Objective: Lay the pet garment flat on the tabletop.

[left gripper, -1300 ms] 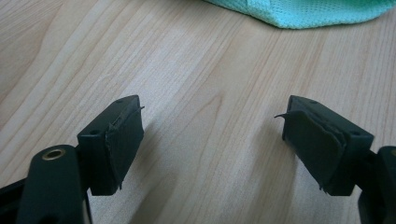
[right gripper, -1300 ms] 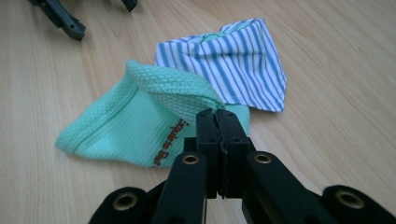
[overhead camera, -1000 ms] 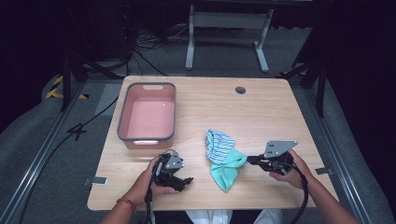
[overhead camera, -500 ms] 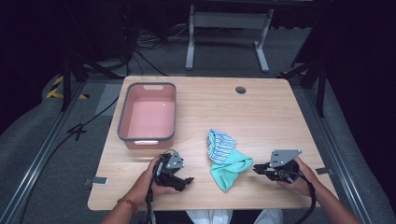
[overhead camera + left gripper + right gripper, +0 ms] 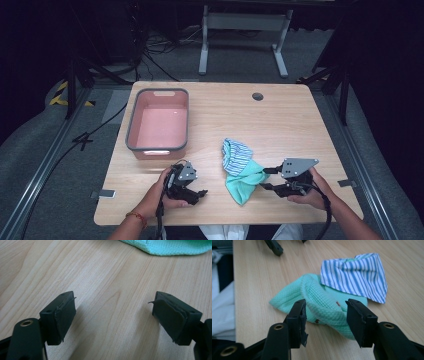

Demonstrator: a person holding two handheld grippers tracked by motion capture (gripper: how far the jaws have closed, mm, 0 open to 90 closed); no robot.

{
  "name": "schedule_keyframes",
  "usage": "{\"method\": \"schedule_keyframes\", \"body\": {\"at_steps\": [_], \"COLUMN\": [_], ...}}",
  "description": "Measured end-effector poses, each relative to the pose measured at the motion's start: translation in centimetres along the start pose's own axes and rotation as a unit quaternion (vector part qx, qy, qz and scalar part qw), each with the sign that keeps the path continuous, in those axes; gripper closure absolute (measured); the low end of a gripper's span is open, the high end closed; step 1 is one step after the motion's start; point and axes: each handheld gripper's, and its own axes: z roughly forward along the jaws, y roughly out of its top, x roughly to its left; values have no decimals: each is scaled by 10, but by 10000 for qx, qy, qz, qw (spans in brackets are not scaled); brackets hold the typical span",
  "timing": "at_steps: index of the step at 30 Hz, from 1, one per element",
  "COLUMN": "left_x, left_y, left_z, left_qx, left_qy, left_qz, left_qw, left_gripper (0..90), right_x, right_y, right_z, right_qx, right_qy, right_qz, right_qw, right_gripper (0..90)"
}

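A mint-green knit cloth [image 5: 244, 181] lies crumpled on the wooden table [image 5: 280, 120], and a blue-and-white striped cloth [image 5: 236, 155] overlaps its far side. My right gripper [image 5: 266, 178] points at the green cloth's right edge. Its jaws have just been opening and stand open. In the right gripper view the green cloth [image 5: 322, 302] has a fold between the right gripper [image 5: 325, 306] pads, which do not press on it. The striped cloth [image 5: 357, 275] lies beyond. My left gripper [image 5: 200, 192] rests open near the front edge, left of the cloths, its jaws [image 5: 113, 302] over bare wood.
A pink tub [image 5: 131, 125] with a grey rim stands empty at the left of the table. A round cable hole [image 5: 257, 96] sits near the far edge. Beyond the table are a metal stand and cables on the floor.
The right gripper, shut on the green cloth's edge before, drew it slightly right and toward the front edge, then opened and let it go. The left gripper stayed put.
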Motion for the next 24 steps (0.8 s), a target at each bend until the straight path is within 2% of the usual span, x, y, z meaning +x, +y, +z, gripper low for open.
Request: {"method": "schedule_keyframes", "body": {"at_steps": [1,3,6,8,12,13,16,17,19,20,21,22,23,24], "left_x": [0,0,0,0,0,-1,-2,-2,-3,-4,-6,-8,-9,-10], "left_y": [0,0,0,0,1,2,4,4,7,10,12,16,18,21], "left_z": [0,0,0,0,0,1,2,2,2,2,2,1,0,0], "left_qx": [-1,-3,1,3,19,32,73,73,89,76,50,26,-6,-51], "left_qy": [0,-3,-2,1,28,33,69,69,51,35,-20,-19,-29,-69], "left_qz": [-2,-3,1,-9,1,-22,-62,-62,-48,-27,-14,63,62,36], "left_qw": [10000,10000,10000,10000,10000,10000,9999,9999,9999,10000,10000,10000,10000,10000], "left_gripper": [195,195,195,195,194,194,197,209,232,247,248,261,276,287], "right_x": [1,1,-1,-2,-5,-5,-4,-4,-3,-2,-3,-5,-8,-9], "right_y": [-1,-4,-10,-14,-20,-21,-16,-16,-11,-9,-7,-7,-7,-7], "right_z": [3,8,9,8,7,7,0,0,0,2,4,6,7,8], "right_qx": [74,205,368,449,530,511,221,221,74,100,97,95,102,113], "right_qy": [-17,-69,-100,-123,-175,-166,-209,-209,-235,-347,-407,-420,-478,-439], "right_qz": [-53,-88,-128,-86,-23,35,83,83,132,97,182,302,372,371], "right_qw": [10000,9997,9992,9989,9984,9985,9995,9995,9996,9993,9990,9986,9981,9983], "right_gripper": [548,701,842,887,890,883,695,695,617,556,521,503,480,474]}}
